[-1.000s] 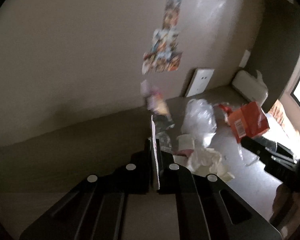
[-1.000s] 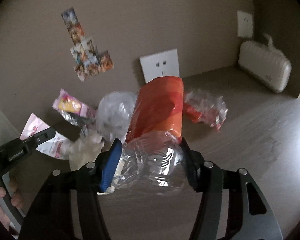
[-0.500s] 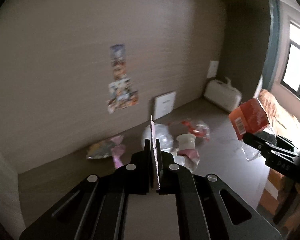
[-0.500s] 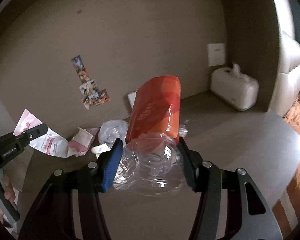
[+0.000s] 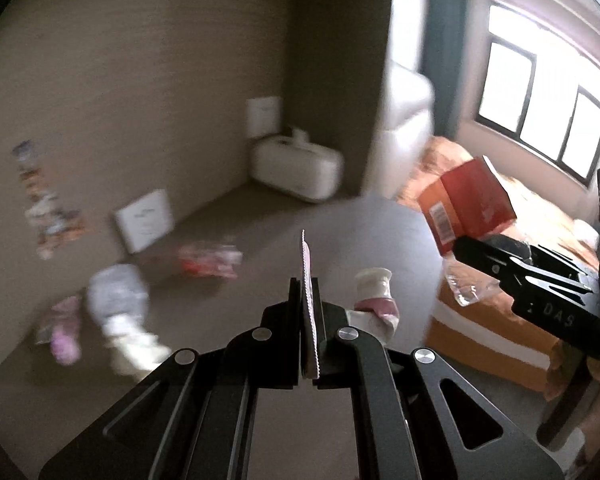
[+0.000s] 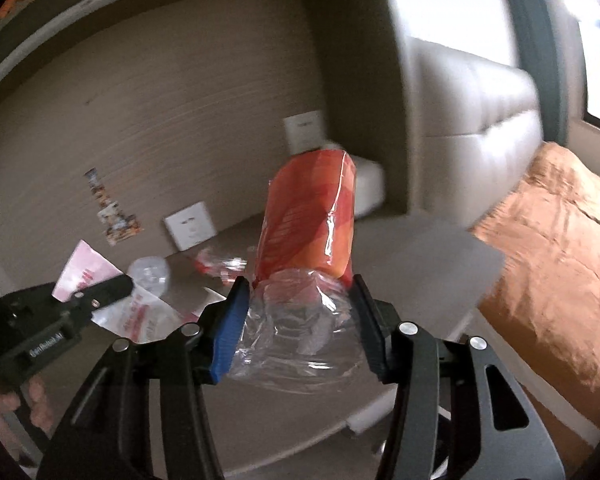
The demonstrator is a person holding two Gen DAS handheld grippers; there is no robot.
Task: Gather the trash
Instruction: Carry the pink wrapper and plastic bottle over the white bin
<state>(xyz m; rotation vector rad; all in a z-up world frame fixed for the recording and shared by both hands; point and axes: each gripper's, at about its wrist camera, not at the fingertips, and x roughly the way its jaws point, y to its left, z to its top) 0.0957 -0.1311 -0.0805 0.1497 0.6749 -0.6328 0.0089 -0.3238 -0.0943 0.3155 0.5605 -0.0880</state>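
Left wrist view: my left gripper (image 5: pixel 309 300) is pinched narrow on a thin pink-and-white sachet wrapper with a serrated edge (image 5: pixel 306 268), which stands upright edge-on between the pads. Below it, on the grey tabletop (image 5: pixel 364 232), trash is left: a small white paper cup with a pink band (image 5: pixel 374 292), a red-and-clear crinkled wrapper (image 5: pixel 210 260), a crumpled clear plastic bag (image 5: pixel 118 296) and a pink wrapper (image 5: pixel 62 330), all blurred. To the right my other gripper carries an orange cardboard box (image 5: pixel 470 202) over the tabletop's edge, near the bed with the orange cover (image 5: pixel 540 216).

Right wrist view: my right gripper (image 6: pixel 298 328) is closed partway on a clear crumpled plastic film (image 6: pixel 296 340) that wraps the base of the orange box (image 6: pixel 310 216); the box juts forward beyond the pads. My left gripper (image 6: pixel 116 286) shows at the left with the sachet spread flat.

I judge both loads are in transit to a bin I cannot see. To do it well I would keep both grips firm, since the film is slippery and the box could slide out, keep the box tilted up, move steadily, and release only once above the bin.
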